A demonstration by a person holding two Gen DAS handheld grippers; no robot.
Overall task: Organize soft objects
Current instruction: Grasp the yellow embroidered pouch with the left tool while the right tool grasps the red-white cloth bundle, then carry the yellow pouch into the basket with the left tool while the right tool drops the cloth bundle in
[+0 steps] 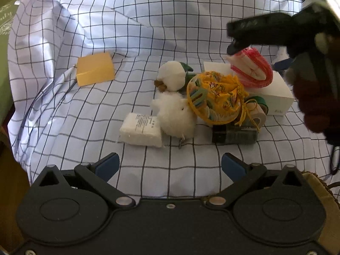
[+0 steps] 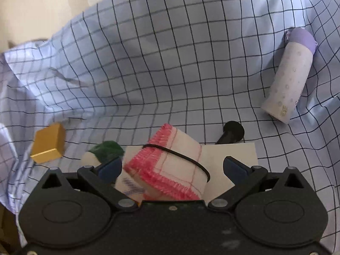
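**Right hand-held gripper at the pink-edged cloth; left one waits open**

Left wrist view: the left hand-held gripper [image 1: 170, 165] is spread wide with nothing between its blue pads, low over the checked cloth [image 1: 106, 31] that covers the surface. Straight ahead of it lies the pile of soft things: a white fluffy plush [image 1: 176, 114], a white-and-green plush [image 1: 173, 75] behind it, and a yellow drawstring pouch [image 1: 214, 95] ahead and to the right. A wrapped white pack [image 1: 141, 129] sits just left of the fluffy plush. Further ahead-right, the right hand-held gripper [image 1: 235, 44] reaches in from the right. Its tip is touching or just above the folded pink-edged cloth [image 1: 252, 70], which rests on a white box [image 1: 274, 91]. The folded cloth's long axis runs from near-left to far-right, with its layered edge facing this camera. The right hand-held gripper is clearly nearer to it.

Right wrist view: the folded pink-edged cloth [image 2: 167, 170] lies directly between the fingers of the right hand-held gripper [image 2: 172, 167], close in and tilted, a black band around it. The jaws stand wide; the left pad is just beside the cloth's pink corner, the right pad apart from it, so no grip shows. The cloth's long axis runs from near-left to far-right, skewed across the jaw line. My judgement: closing here would catch it corner-first. A gold box [image 2: 47, 143] lies far left and a lilac-capped bottle [image 2: 291, 78] far ahead-right.
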